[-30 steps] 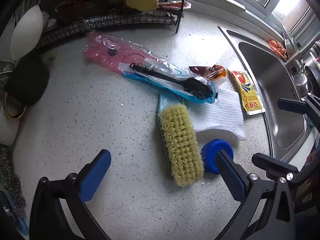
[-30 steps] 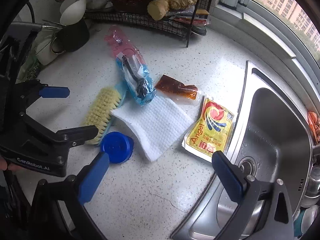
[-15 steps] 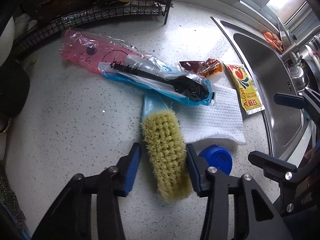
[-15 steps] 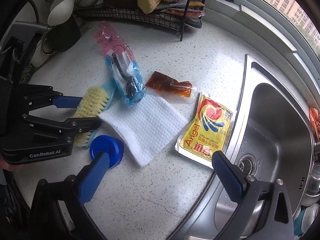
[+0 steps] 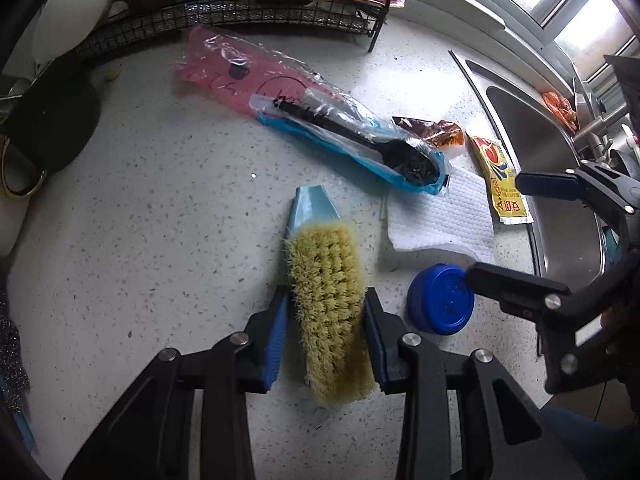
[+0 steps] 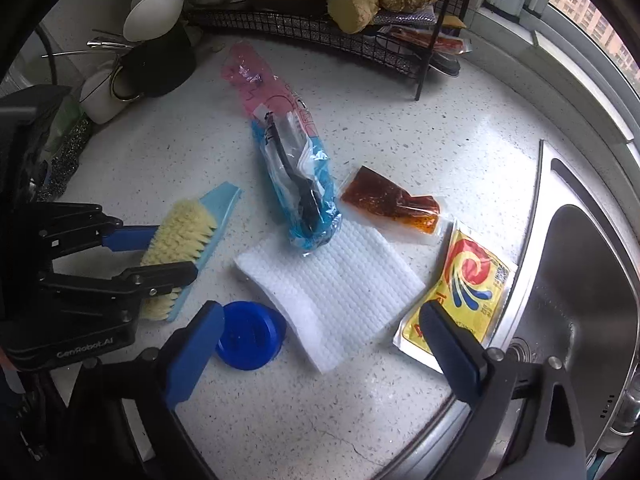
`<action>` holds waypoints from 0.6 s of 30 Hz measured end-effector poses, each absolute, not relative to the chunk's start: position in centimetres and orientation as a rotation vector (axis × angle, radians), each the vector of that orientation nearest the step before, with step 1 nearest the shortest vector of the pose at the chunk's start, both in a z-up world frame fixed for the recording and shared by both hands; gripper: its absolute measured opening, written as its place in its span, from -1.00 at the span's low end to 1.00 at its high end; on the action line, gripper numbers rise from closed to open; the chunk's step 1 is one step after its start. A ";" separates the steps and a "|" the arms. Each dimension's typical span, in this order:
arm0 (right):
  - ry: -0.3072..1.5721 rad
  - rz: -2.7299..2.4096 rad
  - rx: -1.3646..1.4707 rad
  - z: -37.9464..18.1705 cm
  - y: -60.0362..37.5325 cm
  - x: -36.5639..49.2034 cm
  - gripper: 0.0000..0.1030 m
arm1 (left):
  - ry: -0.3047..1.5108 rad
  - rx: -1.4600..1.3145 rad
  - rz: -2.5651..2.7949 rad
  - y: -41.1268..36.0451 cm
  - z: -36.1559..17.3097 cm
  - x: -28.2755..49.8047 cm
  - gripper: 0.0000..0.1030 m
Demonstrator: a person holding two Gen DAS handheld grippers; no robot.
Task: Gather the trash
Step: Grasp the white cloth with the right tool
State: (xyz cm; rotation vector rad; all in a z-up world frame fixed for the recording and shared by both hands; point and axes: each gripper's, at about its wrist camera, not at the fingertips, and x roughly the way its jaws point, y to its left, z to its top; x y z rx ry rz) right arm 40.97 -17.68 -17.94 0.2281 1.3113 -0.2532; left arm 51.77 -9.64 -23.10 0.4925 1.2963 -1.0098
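On the speckled bench (image 6: 400,120), the left gripper (image 5: 325,332) has just been closing and now pinches the stiff, light scrub brush (image 5: 328,312) across its bristled sides, while nearer the sink (image 6: 580,280) the right gripper (image 6: 320,344) hovers spread above the blue lid (image 6: 250,334) and soft white cloth (image 6: 332,292).

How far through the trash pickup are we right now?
Nothing looks collected yet. In hand: the left gripper has just closed around the scrub brush, which lies on the counter. The right gripper hangs open. Left lying: blue lid, white cloth, yellow packet, red sauce packet, bagged spoon.
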 end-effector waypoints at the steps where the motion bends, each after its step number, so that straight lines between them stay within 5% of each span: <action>1: 1.319 -0.248 0.224 -18.2 -17.6 41.4 0.86 | 1.296 0.486 -1.003 -9.3 -23.0 52.0 -0.36; 6: 1.341 -0.216 0.205 -19.7 -17.6 42.8 0.83 | 1.293 0.464 -0.966 -8.0 -22.7 53.2 -0.35; 8: 1.359 -0.206 0.210 -20.5 -17.9 43.3 0.63 | 1.291 0.464 -0.955 -7.8 -22.7 53.3 -0.35; 18: 1.382 -0.205 0.139 -22.1 -18.1 43.9 0.31 | 1.309 0.428 -0.933 -6.7 -22.6 53.4 -0.35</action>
